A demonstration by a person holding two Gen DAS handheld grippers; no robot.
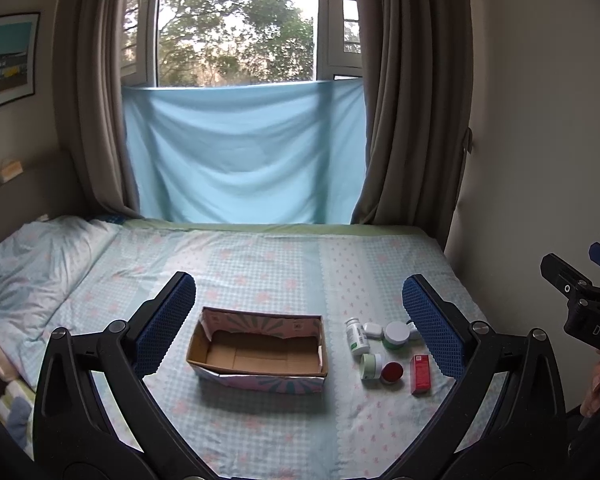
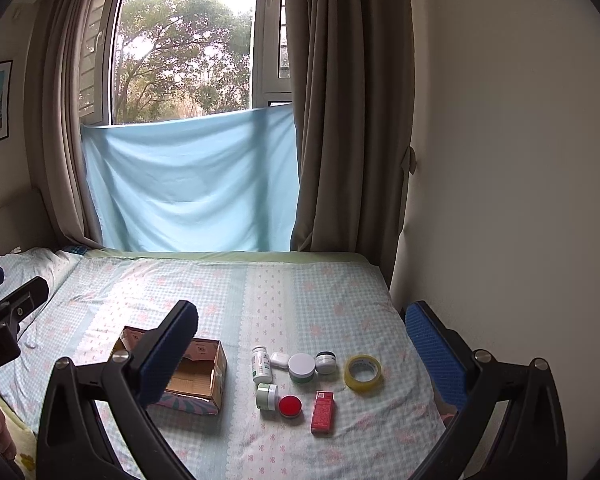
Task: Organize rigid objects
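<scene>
Both your tongs hang released above the bed. The red rectangular carton (image 2: 323, 412) lies ahead of your right tongs (image 2: 300, 344), long axis pointing away; the open patterned cardboard box (image 2: 204, 364) sits left.

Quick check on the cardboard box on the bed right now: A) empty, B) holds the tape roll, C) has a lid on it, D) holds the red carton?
A: the cardboard box is open-topped with only its bare bottom showing, while the red carton and the tape roll lie on the bedsheet to its right.
</scene>
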